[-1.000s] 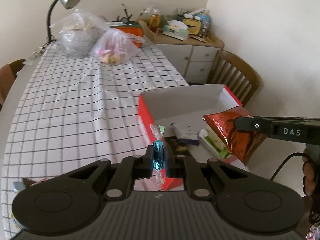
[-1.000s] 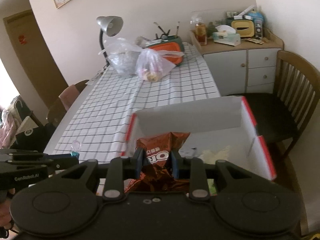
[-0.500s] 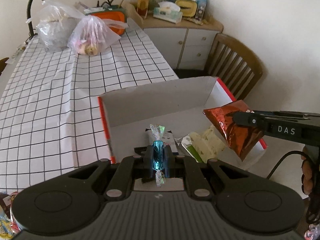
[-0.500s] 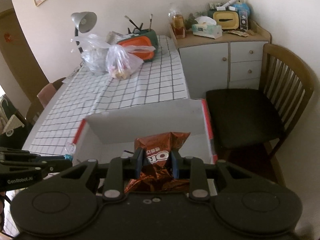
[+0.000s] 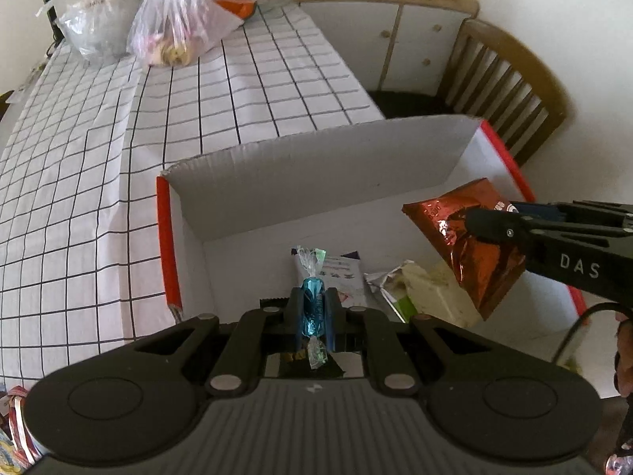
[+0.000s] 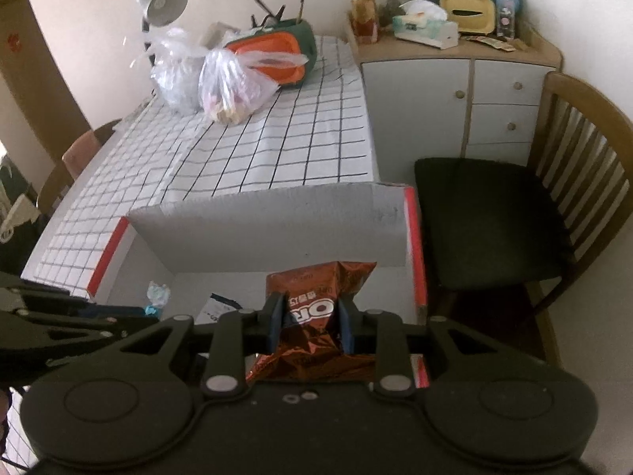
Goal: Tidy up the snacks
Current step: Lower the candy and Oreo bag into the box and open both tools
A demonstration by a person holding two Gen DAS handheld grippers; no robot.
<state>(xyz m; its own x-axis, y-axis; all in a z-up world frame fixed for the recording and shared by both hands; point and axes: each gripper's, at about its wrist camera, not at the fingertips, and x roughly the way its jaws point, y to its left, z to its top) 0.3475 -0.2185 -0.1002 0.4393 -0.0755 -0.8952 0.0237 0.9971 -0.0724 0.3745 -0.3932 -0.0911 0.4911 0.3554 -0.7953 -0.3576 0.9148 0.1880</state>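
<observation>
My left gripper (image 5: pixel 313 308) is shut on a blue wrapped candy (image 5: pixel 312 304) and holds it over the open red-and-white cardboard box (image 5: pixel 277 182). My right gripper (image 6: pixel 310 308) is shut on a copper-red foil snack bag (image 6: pixel 316 304) above the same box (image 6: pixel 273 229); the bag also shows in the left wrist view (image 5: pixel 470 245). Inside the box lie a white-and-purple packet (image 5: pixel 342 273) and a pale green-edged packet (image 5: pixel 423 297). The left gripper with the candy (image 6: pixel 156 297) appears at the left of the right wrist view.
The box sits at the near end of a table with a checked cloth (image 5: pixel 118 158). Plastic bags (image 5: pixel 174 27) and an orange container (image 6: pixel 273 55) stand at the far end. A wooden chair (image 6: pixel 514 206) and a white cabinet (image 6: pixel 455 99) stand to the right.
Both grippers have moved forward and over the box, each still holding its snack. The views now look down into the box.
</observation>
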